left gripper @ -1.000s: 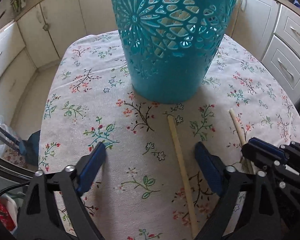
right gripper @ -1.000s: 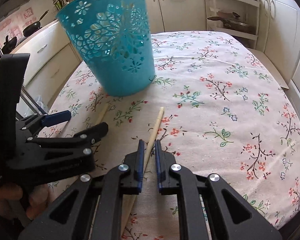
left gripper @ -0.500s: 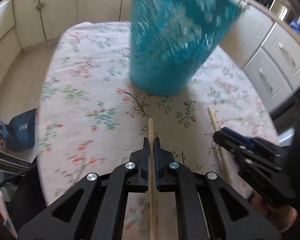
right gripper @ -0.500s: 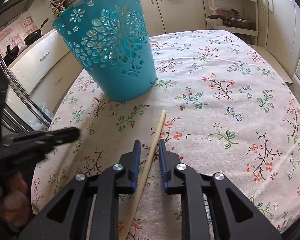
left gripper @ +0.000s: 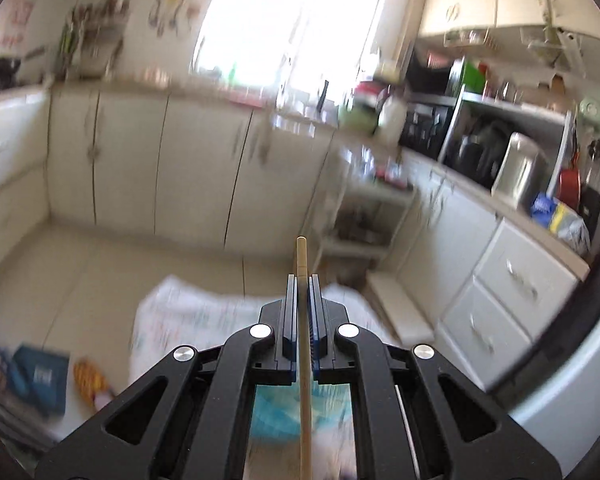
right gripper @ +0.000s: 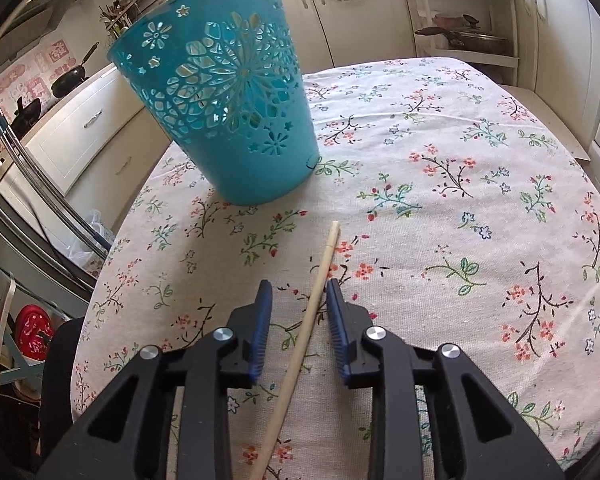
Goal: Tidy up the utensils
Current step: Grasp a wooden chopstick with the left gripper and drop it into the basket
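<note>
Since a second ago your left gripper has closed on one stick and swung it up off the table, so its camera now looks across the kitchen; your right gripper has parted its fingers, which were nearly shut around the other stick.

The left stick is clamped between the pads, its tip poking out ahead of the fingertips and its tail running back under the gripper. Below, through the frame, you glimpse blurred teal, probably the basket, though I cannot tell how the stick sits relative to its mouth.

The right stick lies flat on the cloth between your open right fingers, slanting ahead and slightly right, touching neither pad.

Both look like thin wooden rods: light, stiff and smooth, so likely to roll or pivot in a pinch. Take the lying one near its middle, pads square across it, so it hangs level and doesn't swing.

The basket stands ahead and to the left of your right gripper, apparently upright, its rim high. You need a clear lift before tipping a stick in. The table ends close on your left; there is open cloth ahead and to the right.
</note>
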`<control>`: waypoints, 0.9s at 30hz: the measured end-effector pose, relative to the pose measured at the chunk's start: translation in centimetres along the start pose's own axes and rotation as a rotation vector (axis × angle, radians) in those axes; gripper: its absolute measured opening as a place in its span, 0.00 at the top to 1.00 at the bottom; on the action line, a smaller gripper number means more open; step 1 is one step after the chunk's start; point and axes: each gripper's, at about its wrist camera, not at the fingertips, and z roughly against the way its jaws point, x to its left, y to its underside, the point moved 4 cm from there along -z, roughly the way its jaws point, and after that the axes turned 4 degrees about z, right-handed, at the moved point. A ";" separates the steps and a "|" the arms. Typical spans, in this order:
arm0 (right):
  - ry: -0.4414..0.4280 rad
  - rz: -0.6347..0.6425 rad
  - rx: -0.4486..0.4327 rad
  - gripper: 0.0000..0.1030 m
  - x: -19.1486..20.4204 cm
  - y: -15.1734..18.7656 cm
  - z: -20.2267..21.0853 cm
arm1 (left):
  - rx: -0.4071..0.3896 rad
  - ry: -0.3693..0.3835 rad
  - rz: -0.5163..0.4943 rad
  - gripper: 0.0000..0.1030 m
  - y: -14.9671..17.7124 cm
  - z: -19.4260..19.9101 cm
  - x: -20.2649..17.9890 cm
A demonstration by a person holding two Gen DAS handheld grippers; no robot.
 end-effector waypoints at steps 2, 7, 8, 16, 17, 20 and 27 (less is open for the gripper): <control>0.001 0.006 -0.001 0.73 -0.1 0.0 0.0 | -0.077 -0.019 -0.021 0.95 -1.4 -1.8 -1.6; 0.011 0.030 -0.008 0.72 0.2 0.0 -0.1 | -0.146 -0.097 -0.034 0.95 -1.7 -6.7 -2.9; 0.012 0.032 -0.009 0.73 0.2 0.0 -0.1 | -0.139 -0.112 -0.041 0.95 -1.2 -7.7 -2.9; 0.012 0.039 -0.013 0.70 0.4 -0.1 -0.2 | -0.068 -0.149 -0.048 0.95 1.9 -9.8 -1.1; 0.012 0.039 -0.013 0.70 0.3 -0.1 -0.2 | -0.055 -0.149 -0.058 0.95 2.3 -9.8 -1.0; 0.011 0.036 -0.013 0.70 0.4 -0.1 -0.2 | 0.001 -0.158 -0.116 0.95 3.5 -9.5 -1.0; 0.031 0.059 -0.021 0.70 0.6 0.0 -0.2 | 0.056 -0.281 -0.238 0.51 7.3 -6.2 -0.4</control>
